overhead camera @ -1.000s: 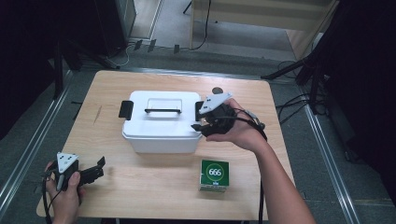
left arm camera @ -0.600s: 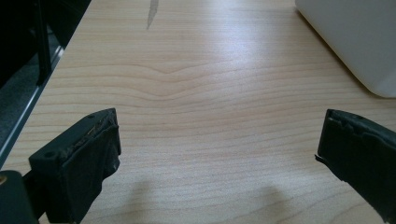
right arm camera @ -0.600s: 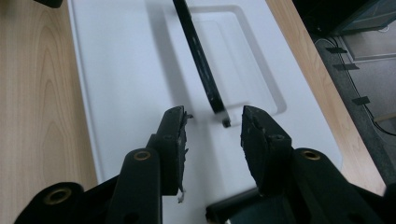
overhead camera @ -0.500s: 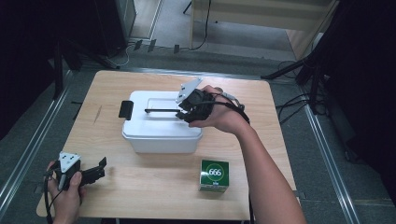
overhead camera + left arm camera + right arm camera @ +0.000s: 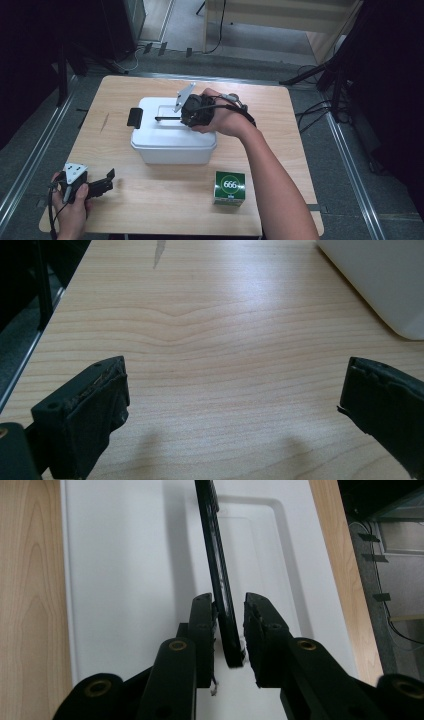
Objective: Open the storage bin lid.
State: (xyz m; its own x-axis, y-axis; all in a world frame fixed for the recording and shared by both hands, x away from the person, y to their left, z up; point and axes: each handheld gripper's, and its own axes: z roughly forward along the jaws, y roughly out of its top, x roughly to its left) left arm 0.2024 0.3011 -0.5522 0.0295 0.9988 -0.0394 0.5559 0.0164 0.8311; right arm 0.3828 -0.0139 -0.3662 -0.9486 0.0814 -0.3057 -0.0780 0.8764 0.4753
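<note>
Resting near the table's front left corner, the left gripper (image 5: 102,186) gapes empty, well away from the white box (image 5: 172,142). Farther in, the right gripper (image 5: 229,635) has just been closing around the box's raised black handle (image 5: 216,570), which runs lengthwise straight ahead between its jaws

High view hangs above the near edge, looking forward and down over the whole tabletop (image 5: 280,165). Left gripper view skims low across bare wood, close. Right gripper view looks straight down, tight on the white box (image 5: 125,580), which the high view shares (image 5: 170,145).
</note>
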